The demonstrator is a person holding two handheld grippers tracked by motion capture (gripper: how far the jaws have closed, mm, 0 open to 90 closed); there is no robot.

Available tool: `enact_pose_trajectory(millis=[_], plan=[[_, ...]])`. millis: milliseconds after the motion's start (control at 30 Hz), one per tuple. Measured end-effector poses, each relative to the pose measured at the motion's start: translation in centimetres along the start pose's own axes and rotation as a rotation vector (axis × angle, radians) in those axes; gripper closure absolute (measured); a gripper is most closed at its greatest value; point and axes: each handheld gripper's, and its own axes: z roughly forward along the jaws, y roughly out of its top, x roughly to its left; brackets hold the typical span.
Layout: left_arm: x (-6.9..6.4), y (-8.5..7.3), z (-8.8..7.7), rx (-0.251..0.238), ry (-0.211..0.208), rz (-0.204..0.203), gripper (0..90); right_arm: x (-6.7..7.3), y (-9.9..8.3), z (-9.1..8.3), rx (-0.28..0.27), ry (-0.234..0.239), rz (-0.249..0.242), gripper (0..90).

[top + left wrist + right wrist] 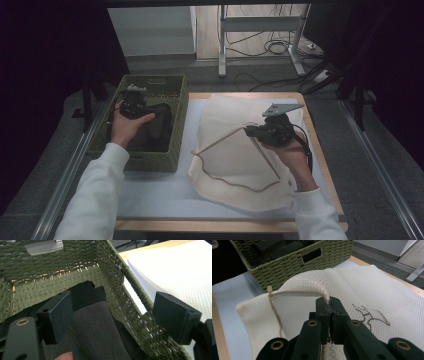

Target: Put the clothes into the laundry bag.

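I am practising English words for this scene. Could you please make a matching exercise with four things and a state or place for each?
1. left gripper
2. right gripper
3. dark cloth
4. green basket

a. woven, left of the mesh bag
b. lies inside the basket
c. jaws open
d. pinches the bag's edge

Pairs: 1-c, 2-d, 3-b, 4-a

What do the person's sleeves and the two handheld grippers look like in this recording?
Both forearms wear long white sleeves. The left gripper is black, with flat rectangular matte-black fingers and a brass-coloured rivet on its linkage. The right gripper is also black, with brass-ringed pivot holes, a grey three-cornered plate on top, and a black cable trailing past the wrist.
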Motion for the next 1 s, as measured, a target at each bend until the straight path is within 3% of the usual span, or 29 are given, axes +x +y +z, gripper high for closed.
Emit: enact_pose_trajectory(millis=[467, 700, 1000], plan=[[0.9, -0.1, 3.5, 0.063, 0.024, -0.010, 16.8, -0.1, -0.1, 0.2, 0.002, 0.005, 0.000, 86.4], [1.6, -0.7, 5.9, 0.136, 0.070, 0.001, 16.4, 0.0, 0.0, 0.2, 0.001, 0.011, -0.002, 86.4], [1.6, -1.0, 7.3, 0.165, 0.101, -0.004, 13.3, -0.1, -0.1, 0.2, 0.005, 0.007, 0.001, 86.4]])
